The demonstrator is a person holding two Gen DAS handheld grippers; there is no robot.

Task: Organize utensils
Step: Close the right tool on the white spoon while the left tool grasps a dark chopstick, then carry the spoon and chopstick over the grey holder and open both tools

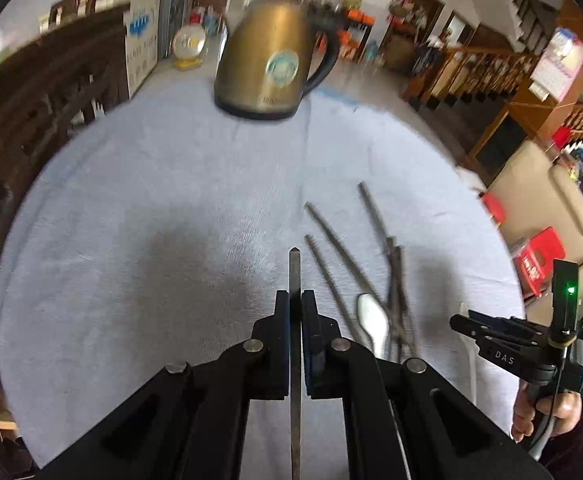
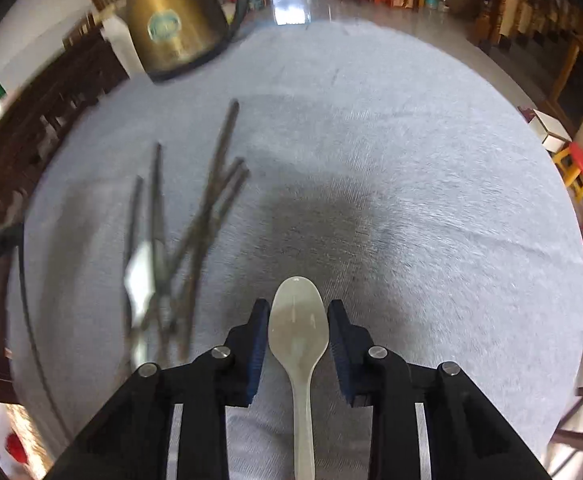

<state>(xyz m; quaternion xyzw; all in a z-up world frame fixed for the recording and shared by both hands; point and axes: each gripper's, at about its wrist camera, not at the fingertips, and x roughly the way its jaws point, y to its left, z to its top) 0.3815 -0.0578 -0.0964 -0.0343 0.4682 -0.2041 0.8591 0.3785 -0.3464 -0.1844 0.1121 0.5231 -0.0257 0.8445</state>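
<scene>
Cluttered living room behind, pale blue cloth (image 1: 151,208) over a round table in front. Left gripper (image 1: 296,312) clenched on one chopstick (image 1: 294,276), held near mid-length with its tip jutting forward past the pads. Right gripper (image 2: 298,332) parted, white spoon (image 2: 298,328) lying between the fingers; touching either pad or not, cannot tell, so likely just resting on the cloth. Remaining chopsticks (image 1: 355,256) heaped loose and crossed just right of the left gripper, with a second spoon (image 1: 371,316) tucked among them. Risks, as a judgement: held chopstick thin and smooth, apt to pivot or slide out if swung fast; spoon bowl wider than its neck, so closing on the curved bowl could squirt it forward or tip it over; crossed sticks prone to roll and scatter if one is dragged from beneath the others. Brass kettle (image 1: 275,52) standing at the far side of the cloth, well apart from the pile and out of the way. Dark wooden chair (image 1: 31,112) close along the left edge, limiting reach there. Both views blurred, fine contact hard to read.
</scene>
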